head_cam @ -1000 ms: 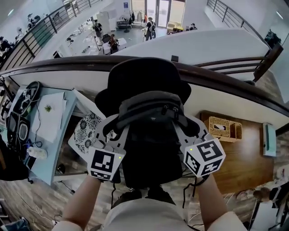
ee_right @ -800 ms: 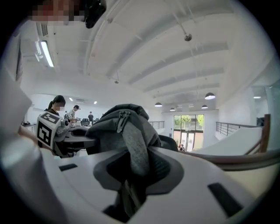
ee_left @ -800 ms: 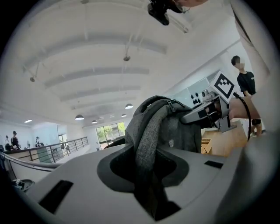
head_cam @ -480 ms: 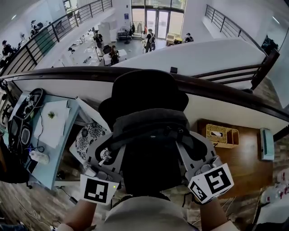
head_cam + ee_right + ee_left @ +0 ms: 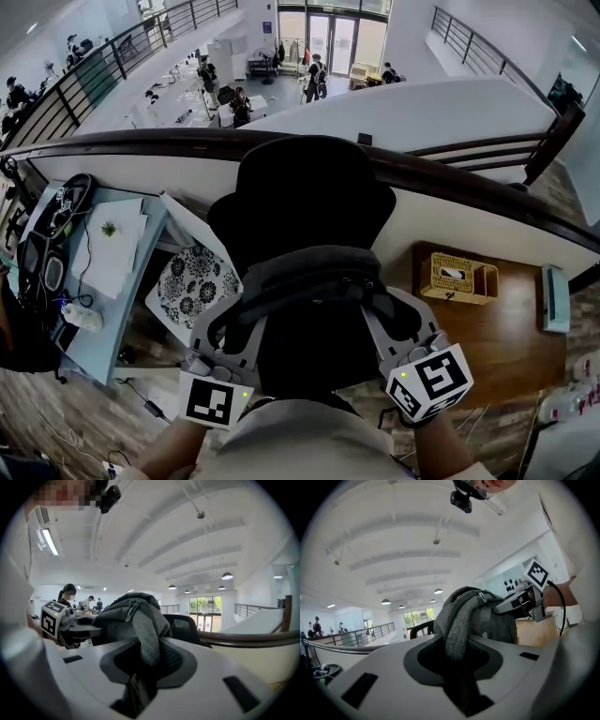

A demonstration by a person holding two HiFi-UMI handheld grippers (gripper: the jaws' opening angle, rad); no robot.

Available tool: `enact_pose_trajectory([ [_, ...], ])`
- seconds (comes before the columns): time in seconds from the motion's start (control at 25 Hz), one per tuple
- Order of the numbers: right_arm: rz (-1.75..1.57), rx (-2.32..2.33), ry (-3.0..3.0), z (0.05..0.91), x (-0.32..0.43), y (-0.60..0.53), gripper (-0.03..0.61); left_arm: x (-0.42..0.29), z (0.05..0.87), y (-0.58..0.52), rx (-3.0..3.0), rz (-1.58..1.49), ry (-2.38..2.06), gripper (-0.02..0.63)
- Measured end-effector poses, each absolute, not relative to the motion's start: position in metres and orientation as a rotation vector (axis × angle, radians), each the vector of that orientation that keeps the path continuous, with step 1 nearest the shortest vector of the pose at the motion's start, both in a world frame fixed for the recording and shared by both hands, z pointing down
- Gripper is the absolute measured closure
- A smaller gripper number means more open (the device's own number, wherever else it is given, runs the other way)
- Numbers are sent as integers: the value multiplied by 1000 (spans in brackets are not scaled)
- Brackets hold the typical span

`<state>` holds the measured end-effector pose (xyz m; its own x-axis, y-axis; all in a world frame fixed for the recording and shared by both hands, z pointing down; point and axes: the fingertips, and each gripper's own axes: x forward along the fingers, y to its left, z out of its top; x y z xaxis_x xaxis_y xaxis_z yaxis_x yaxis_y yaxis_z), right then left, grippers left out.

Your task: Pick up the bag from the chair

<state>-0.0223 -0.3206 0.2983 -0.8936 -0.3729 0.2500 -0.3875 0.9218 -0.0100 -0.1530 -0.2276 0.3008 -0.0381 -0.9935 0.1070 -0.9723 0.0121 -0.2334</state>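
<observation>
We record the left gripper (image 5: 228,323) and the right gripper (image 5: 382,321) each clamped on a grey strap of the bag (image 5: 309,281). The bag hangs between them before the black chair (image 5: 314,187). A wicker basket (image 5: 434,277) at right holds something pale.

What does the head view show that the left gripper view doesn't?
Only the head view: the wicker basket on a wooden surface, a black-and-white patterned item, and people on the floor below. Only the left gripper view: the ceiling lamps and the camera on the person's head. Both: the grey bag, its strap clamped in the left gripper, and the right gripper.
</observation>
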Motion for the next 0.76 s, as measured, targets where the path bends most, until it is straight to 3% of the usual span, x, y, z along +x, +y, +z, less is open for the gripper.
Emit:
enact_pose_trajectory([
  [0.76, 87, 583, -2821, 302, -17, -320, 486, -148, 306, -227, -2144, -359, 2194, 509],
])
